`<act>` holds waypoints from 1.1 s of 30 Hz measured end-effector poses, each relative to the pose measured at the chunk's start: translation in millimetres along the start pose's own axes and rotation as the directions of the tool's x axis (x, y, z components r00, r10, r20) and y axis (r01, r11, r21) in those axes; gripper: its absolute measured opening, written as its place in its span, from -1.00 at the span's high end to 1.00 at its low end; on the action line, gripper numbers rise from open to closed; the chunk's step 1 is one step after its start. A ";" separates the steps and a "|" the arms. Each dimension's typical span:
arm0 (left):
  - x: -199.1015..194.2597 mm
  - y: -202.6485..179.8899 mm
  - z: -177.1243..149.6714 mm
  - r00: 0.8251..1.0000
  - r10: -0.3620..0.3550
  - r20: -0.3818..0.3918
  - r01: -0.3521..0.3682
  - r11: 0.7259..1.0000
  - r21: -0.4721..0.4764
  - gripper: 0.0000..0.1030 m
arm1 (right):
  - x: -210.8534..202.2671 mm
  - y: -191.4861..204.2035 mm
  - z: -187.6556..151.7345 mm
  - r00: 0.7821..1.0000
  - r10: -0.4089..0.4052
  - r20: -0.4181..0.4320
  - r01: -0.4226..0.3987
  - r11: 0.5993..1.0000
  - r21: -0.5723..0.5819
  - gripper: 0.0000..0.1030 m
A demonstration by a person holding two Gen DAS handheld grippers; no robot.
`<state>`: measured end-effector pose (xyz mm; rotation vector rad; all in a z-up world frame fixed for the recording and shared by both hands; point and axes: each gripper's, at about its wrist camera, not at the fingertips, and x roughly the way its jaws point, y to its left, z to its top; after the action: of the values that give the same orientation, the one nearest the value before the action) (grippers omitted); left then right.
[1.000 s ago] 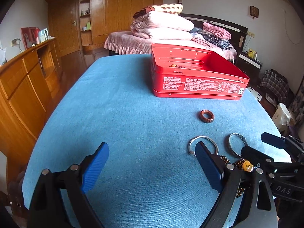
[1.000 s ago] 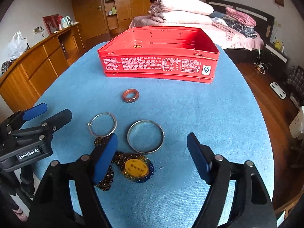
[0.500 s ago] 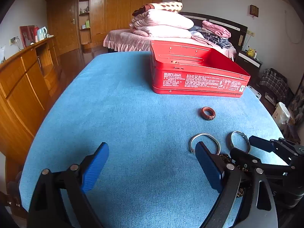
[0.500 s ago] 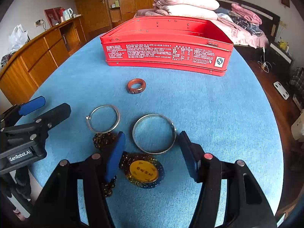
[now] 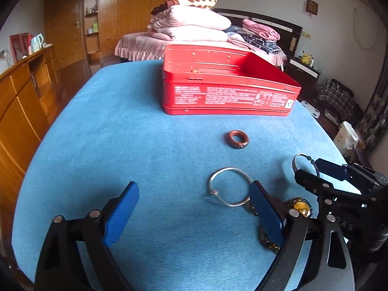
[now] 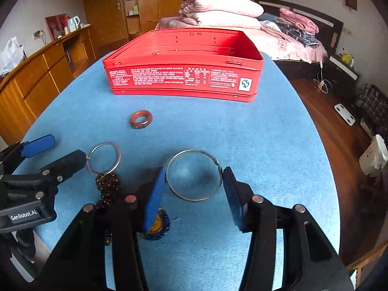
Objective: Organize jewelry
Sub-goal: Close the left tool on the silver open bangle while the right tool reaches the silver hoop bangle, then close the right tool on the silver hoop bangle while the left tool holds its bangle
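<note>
1. The left gripper (image 5: 194,208) waits wide open and empty beside the thin silver ring (image 5: 229,186), leaving room.
2. The right gripper (image 6: 194,189) has just been closing around the silver bangle (image 6: 194,174); pads flank it, contact unclear.
3. The red tin (image 6: 184,72) sits open beyond, presumably to receive jewelry.

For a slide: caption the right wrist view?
Right tongs closing around a silver bangle on the blue cloth, red tin beyond.

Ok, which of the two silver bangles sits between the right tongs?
The larger silver bangle, right of the beaded necklace. The smaller bangle lies by the left tongs, outside the right tongs.
</note>
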<state>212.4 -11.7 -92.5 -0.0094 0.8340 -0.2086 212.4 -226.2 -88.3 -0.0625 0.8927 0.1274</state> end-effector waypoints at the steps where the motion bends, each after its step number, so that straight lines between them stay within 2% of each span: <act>1: 2.2 -3.3 0.4 1.000 -0.001 -0.003 0.001 1.000 0.008 -0.76 | -0.4 -2.4 -0.1 1.000 -0.002 0.001 0.002 1.000 0.005 0.09; 11: 24.3 -20.7 6.7 0.997 -0.018 -0.070 0.020 0.999 0.038 -0.73 | -0.5 -16.7 -2.1 1.000 0.020 0.012 -0.021 0.999 0.046 0.08; 12: 26.1 -20.9 6.3 0.997 -0.019 -0.078 0.022 0.999 0.038 -0.55 | -0.9 -17.8 -2.1 1.000 0.023 0.015 -0.023 0.999 0.048 0.08; 16: 27.2 -20.6 5.2 0.996 -0.023 -0.084 0.027 0.999 0.042 -0.25 | -1.0 -22.8 -2.7 1.000 0.025 0.018 -0.026 0.998 0.061 0.08; 18: 25.8 -18.2 6.2 0.996 -0.028 -0.085 0.031 0.999 0.037 0.06 | -1.1 -24.0 -3.7 0.999 0.025 0.019 -0.027 0.997 0.068 0.08; 27: 17.0 -8.7 6.6 0.996 -0.042 -0.073 0.043 0.999 0.014 0.08 | -2.9 -21.6 -4.3 0.999 0.033 0.025 -0.035 0.997 0.066 0.08; 28: 16.3 -6.8 8.5 0.997 -0.035 -0.069 0.036 0.999 0.012 0.31 | -4.0 -21.2 -4.1 0.999 0.033 0.027 -0.035 0.997 0.066 0.08; 29: 15.6 -2.7 9.0 0.997 -0.034 -0.074 0.035 0.999 0.003 0.82 | -4.9 -20.8 -3.9 0.999 0.033 0.029 -0.035 0.997 0.067 0.08; 31: 14.3 6.4 8.7 0.994 -0.074 -0.083 0.072 0.997 -0.032 0.82 | -6.1 -19.5 -3.5 0.999 0.036 0.032 -0.038 0.997 0.072 0.08; 33: 12.9 10.6 9.0 0.995 -0.059 -0.079 0.058 0.998 -0.021 0.81 | -5.7 -16.3 -3.6 0.999 0.039 0.030 -0.041 0.997 0.069 0.08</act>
<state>229.4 -4.4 -96.9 -0.0436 0.9153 -0.2575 208.2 -243.2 -86.1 0.0221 0.8695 0.1340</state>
